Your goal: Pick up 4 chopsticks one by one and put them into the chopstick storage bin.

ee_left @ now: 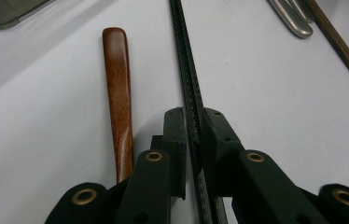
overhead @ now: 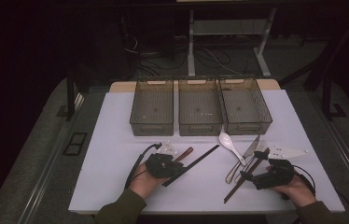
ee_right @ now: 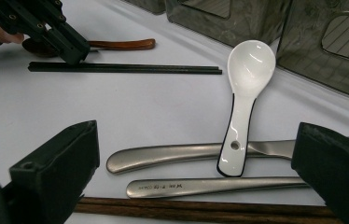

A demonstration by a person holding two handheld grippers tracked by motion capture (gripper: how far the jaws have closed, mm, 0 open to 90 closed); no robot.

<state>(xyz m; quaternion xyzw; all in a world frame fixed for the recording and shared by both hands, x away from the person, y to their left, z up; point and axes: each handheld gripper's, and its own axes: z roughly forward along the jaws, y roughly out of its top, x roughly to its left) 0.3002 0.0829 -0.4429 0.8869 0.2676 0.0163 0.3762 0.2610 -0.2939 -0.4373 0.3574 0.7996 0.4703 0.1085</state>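
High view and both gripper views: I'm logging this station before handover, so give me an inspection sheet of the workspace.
Surface: white table top, clean.
Job's things: pair of black chopsticks clamped flat on the table; brown wooden handle beside it.
Clutter: white ceramic spoon, steel cutlery handles, brown wooden chopsticks, three grey mesh bins.
Grippers: left gripper shut; right gripper open.
Cables: black lead by left hand.
Surroundings: dark floor, desk legs.

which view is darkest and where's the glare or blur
High view: dim, room black beyond the white table. Left gripper view: bright, the left tool shut on the black chopsticks, blurred nearest the lens. Right gripper view: glare on the white spoon bowl, the right tool soft-edged.
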